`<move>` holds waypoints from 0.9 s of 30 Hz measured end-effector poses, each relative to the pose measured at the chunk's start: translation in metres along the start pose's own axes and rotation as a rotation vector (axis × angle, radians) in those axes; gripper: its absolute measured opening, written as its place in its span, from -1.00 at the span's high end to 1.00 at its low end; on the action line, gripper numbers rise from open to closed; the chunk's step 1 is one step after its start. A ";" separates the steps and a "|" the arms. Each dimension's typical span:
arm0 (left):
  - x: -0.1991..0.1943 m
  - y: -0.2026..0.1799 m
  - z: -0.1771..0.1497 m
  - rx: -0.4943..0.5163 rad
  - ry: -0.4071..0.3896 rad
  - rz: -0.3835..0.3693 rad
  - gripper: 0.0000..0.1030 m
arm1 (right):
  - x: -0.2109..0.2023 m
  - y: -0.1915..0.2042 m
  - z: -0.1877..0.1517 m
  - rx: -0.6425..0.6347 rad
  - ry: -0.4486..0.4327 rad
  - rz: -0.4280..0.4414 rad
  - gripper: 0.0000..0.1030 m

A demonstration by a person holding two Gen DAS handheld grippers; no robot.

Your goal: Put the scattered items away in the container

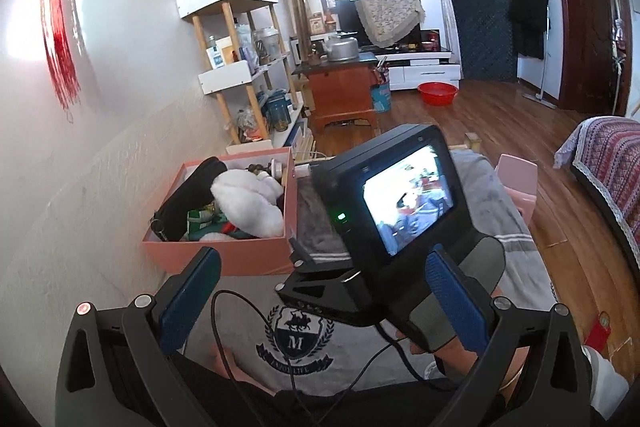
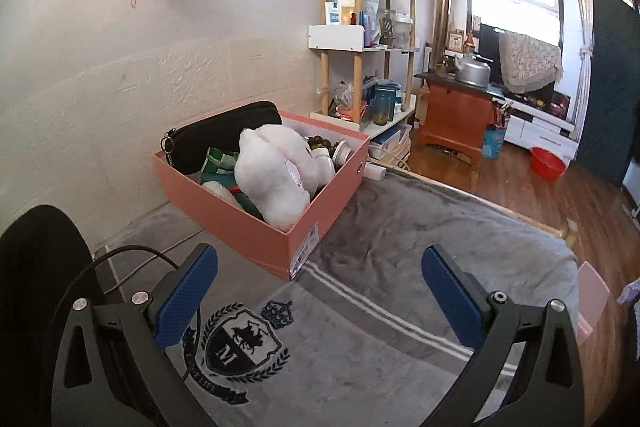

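Across the grey blanket sat the pink box, ahead and left of both my tools, long axis running away toward the wall, already holding the white plush and black pouch. My right hand-held gripper gaped empty, nearer it; my left hand-held gripper likewise (nothing loose showed).

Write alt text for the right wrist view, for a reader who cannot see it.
An open, empty right gripper hovers over a grey blanket with a crest. Beyond it, a pink box by the wall holds a white plush toy, a black pouch and small items. Further back are shelves and a wooden floor.
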State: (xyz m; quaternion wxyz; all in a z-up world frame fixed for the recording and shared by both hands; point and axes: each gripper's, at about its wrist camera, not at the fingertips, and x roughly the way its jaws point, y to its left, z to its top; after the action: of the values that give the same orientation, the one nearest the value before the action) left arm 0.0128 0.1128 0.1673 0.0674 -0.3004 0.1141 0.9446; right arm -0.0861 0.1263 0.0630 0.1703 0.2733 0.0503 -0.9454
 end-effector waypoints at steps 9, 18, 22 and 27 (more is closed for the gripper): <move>0.007 0.003 -0.003 -0.013 0.027 -0.013 -1.00 | -0.001 -0.016 0.002 0.080 -0.002 0.009 -0.99; 0.007 0.004 -0.003 -0.020 0.029 -0.018 -1.00 | -0.001 -0.023 0.003 0.115 -0.006 0.009 -0.99; 0.007 0.004 -0.003 -0.019 0.031 -0.021 -1.00 | -0.001 -0.024 0.003 0.125 -0.008 0.010 -0.99; 0.007 0.003 -0.003 -0.020 0.032 -0.021 -1.00 | -0.001 -0.026 0.003 0.135 -0.007 0.008 -0.99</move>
State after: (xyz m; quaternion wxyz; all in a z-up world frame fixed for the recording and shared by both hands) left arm 0.0080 0.1092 0.1616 0.0725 -0.3173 0.1027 0.9399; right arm -0.0960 0.1507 0.0663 0.1555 0.2811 -0.0151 -0.9469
